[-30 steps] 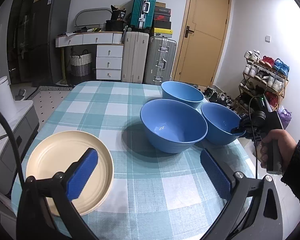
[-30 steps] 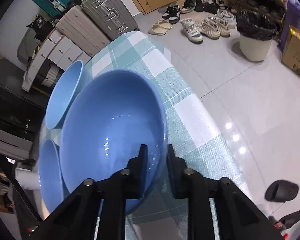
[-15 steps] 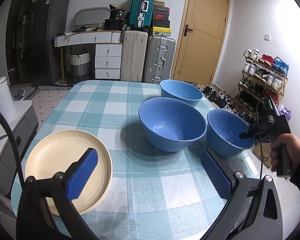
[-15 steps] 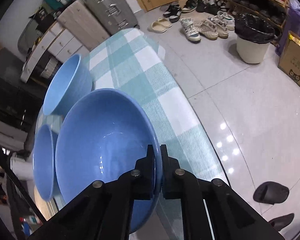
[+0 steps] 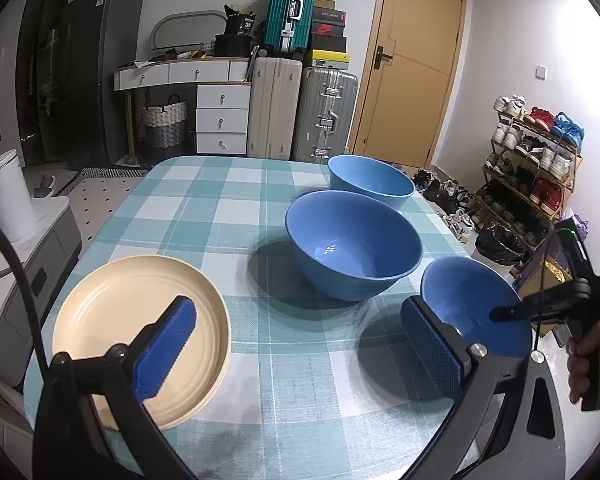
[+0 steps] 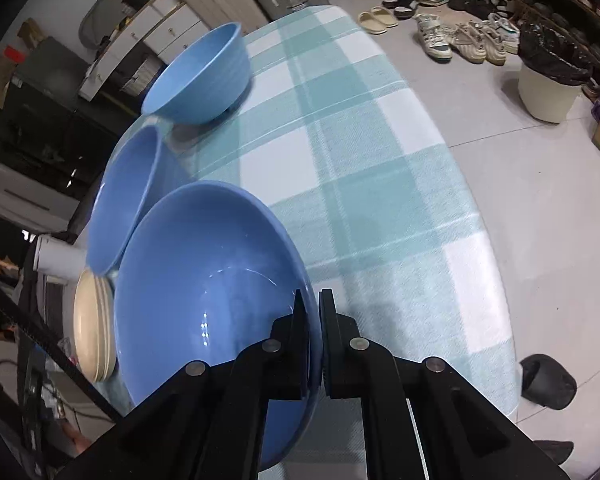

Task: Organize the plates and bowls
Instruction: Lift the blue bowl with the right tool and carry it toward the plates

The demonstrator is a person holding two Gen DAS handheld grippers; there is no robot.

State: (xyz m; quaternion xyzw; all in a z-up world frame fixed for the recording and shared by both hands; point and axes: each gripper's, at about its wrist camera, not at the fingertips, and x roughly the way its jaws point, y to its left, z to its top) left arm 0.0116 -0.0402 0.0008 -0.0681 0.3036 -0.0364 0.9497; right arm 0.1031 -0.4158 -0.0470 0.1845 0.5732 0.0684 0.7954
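Three blue bowls and a cream plate (image 5: 140, 320) are on a table with a checked cloth (image 5: 204, 208). My right gripper (image 6: 315, 312) is shut on the rim of the nearest blue bowl (image 6: 208, 304) and holds it tilted, lifted above the table's right side; this bowl also shows in the left wrist view (image 5: 472, 308). The large middle bowl (image 5: 352, 248) and the far bowl (image 5: 370, 186) stand on the cloth. My left gripper (image 5: 296, 352) is open and empty above the table's near edge, between the plate and the held bowl.
Suitcases (image 5: 300, 112) and a white drawer desk (image 5: 204, 92) stand behind the table. A shoe rack (image 5: 532, 160) and a bin with a black bag (image 6: 552, 76) are on the right. Shoes (image 6: 452, 40) lie on the floor.
My right gripper has shut on the bowl's rim, lifted the bowl and carried it toward the table's near right side. The left gripper has barely moved.
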